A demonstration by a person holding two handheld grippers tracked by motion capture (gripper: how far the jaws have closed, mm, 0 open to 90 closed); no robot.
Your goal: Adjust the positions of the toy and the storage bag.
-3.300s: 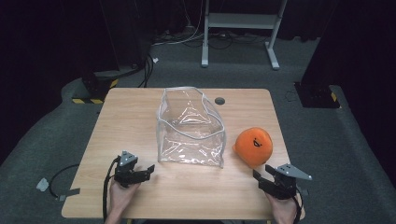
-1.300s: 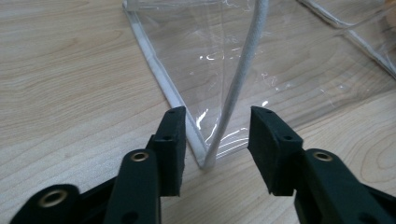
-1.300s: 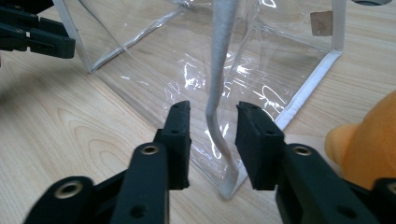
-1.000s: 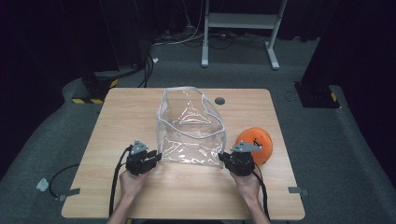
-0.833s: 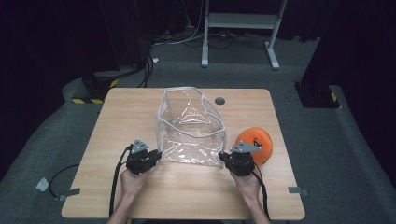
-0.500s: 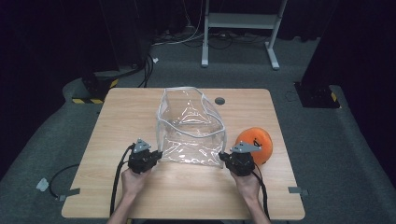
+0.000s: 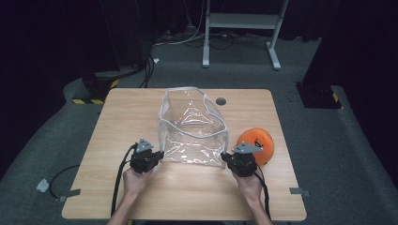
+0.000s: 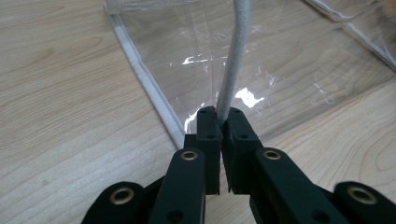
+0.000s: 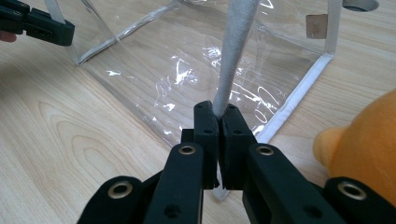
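A clear plastic bag [image 7: 192, 126] with white trim stands open in the middle of the wooden table [image 7: 136, 108]. My left gripper [image 7: 157, 154] is shut on the white rim at the bag's near left corner [image 8: 229, 84]. Its jaws have just been closing with that rim between them. My right gripper [image 7: 226, 157] is shut on the rim at the near right corner [image 9: 233, 56]. An orange plush toy [image 7: 256, 143] lies on the table just right of the bag, beside the right gripper, and it also shows in the right gripper view [image 9: 364, 149].
A round cable hole [image 7: 221, 101] sits in the table behind the bag. Cables trail from both grippers over the near edge. On the dark floor beyond stand a white frame [image 7: 239, 21] and a black base with yellow stripes [image 7: 94, 91].
Both hands came forward from the table's near edge to the bag's near corners and took hold of its rim. Over the last second nothing has visibly moved.
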